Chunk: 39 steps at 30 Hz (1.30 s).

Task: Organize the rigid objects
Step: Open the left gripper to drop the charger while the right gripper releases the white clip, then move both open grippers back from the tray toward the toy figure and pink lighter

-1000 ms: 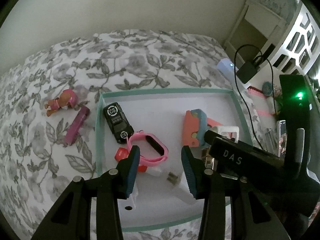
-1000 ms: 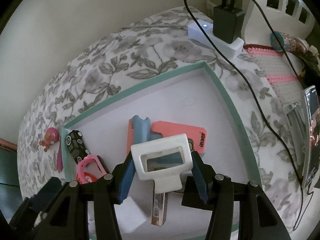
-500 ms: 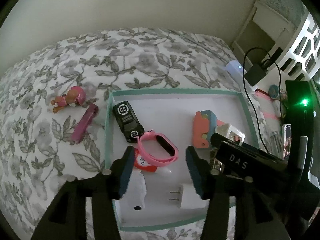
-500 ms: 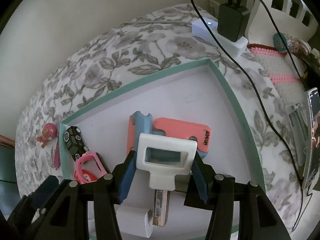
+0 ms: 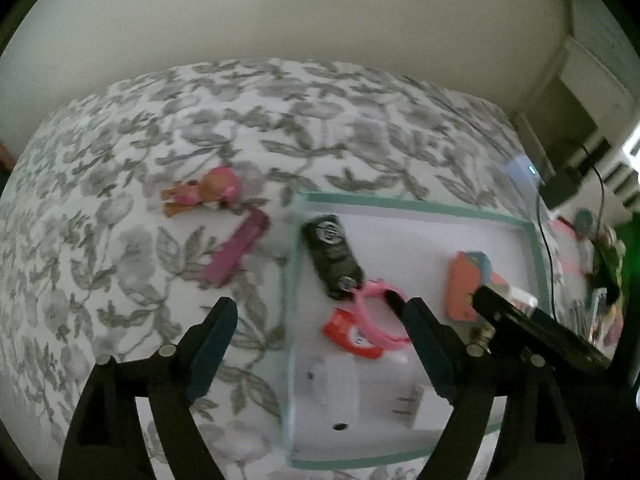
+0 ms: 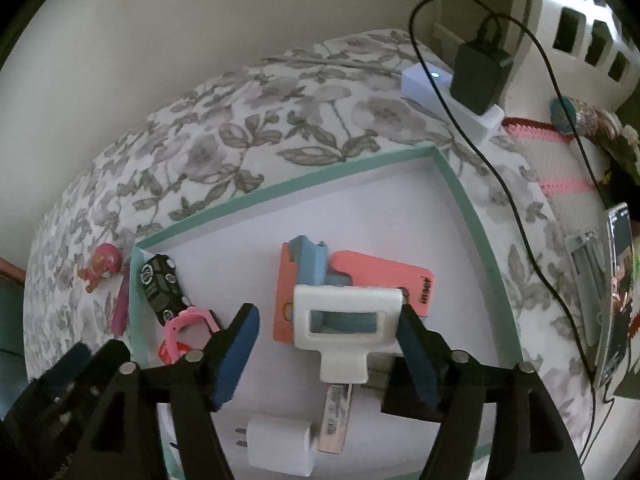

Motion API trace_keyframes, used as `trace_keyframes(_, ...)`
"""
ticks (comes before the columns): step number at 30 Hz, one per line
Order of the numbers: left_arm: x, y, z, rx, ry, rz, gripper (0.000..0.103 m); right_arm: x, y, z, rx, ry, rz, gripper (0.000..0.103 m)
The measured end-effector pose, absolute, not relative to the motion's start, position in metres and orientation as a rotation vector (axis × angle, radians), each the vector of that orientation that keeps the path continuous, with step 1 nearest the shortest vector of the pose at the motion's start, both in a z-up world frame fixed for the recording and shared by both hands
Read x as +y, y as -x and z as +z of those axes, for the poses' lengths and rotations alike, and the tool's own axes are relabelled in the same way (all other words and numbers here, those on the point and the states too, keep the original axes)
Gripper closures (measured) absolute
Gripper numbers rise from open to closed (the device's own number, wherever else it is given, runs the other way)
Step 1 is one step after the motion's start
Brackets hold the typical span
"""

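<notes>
Right wrist view showed the right claw (image 6: 326,342) spread wide around a white handled tool (image 6: 346,326). Its far pad sat at or just beside the handle's end and the near pad stood clearly apart, so nothing was clamped. The tool lay inside the teal-rimmed tray (image 6: 476,224) on the bed, resting over a coral and blue case (image 6: 316,272). A white charger plug (image 6: 280,446) and a small brown stick (image 6: 334,416) lay just below it.

The left claw (image 5: 320,340) was also spread wide and empty, hanging over the tray's left rim. In the left wrist view a magenta bar (image 5: 238,252) and a small pink doll (image 5: 204,194) lay on the floral bedcover, outside the tray. These looked like the next things to gather. A black toy car (image 5: 332,256) and a pink watch band (image 5: 376,312) were already inside.

To do this step well, the right claw would best back straight out without nudging the white tool off the case. The left claw should centre its pads across the bar's narrow width, not its length. It should press down lightly, as the soft bedcover would give. The view was blurred, so a slower approach would help before closing.
</notes>
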State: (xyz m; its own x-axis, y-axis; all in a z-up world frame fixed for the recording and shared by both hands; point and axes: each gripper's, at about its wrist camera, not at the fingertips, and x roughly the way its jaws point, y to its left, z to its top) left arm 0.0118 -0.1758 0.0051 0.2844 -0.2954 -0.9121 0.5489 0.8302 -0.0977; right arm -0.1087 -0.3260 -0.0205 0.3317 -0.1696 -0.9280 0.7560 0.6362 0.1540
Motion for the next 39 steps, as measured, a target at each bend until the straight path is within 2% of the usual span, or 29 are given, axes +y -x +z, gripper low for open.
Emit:
trace_keyframes(5, -0.161, -0.027, 0.003, 1.158, -0.214, -0.512, 0.014, -0.319, 0.102, -0.02, 1.064, -0.613, -0.654, 0.013)
trace_keyframes(7, -0.155, -0.032, 0.001, 1.165, -0.199, -0.49, 0.009, -0.318, 0.101, -0.02, 1.064, -0.603, -0.654, 0.013)
trace_keyframes(9, -0.15, -0.037, -0.003, 1.171, -0.183, -0.466, 0.009, -0.317, 0.1, -0.022, 1.063, -0.599, -0.652, 0.012)
trace_keyframes(11, -0.145, -0.041, -0.005, 1.17, -0.174, -0.441, 0.008, -0.317, 0.1, -0.022, 1.057, -0.598, -0.649, 0.0)
trace_keyframes(39, -0.059, -0.115, -0.017, 1.204, 0.021, -0.257, 0.008, -0.259, 0.052, -0.009, 1.048, -0.473, -0.488, 0.0)
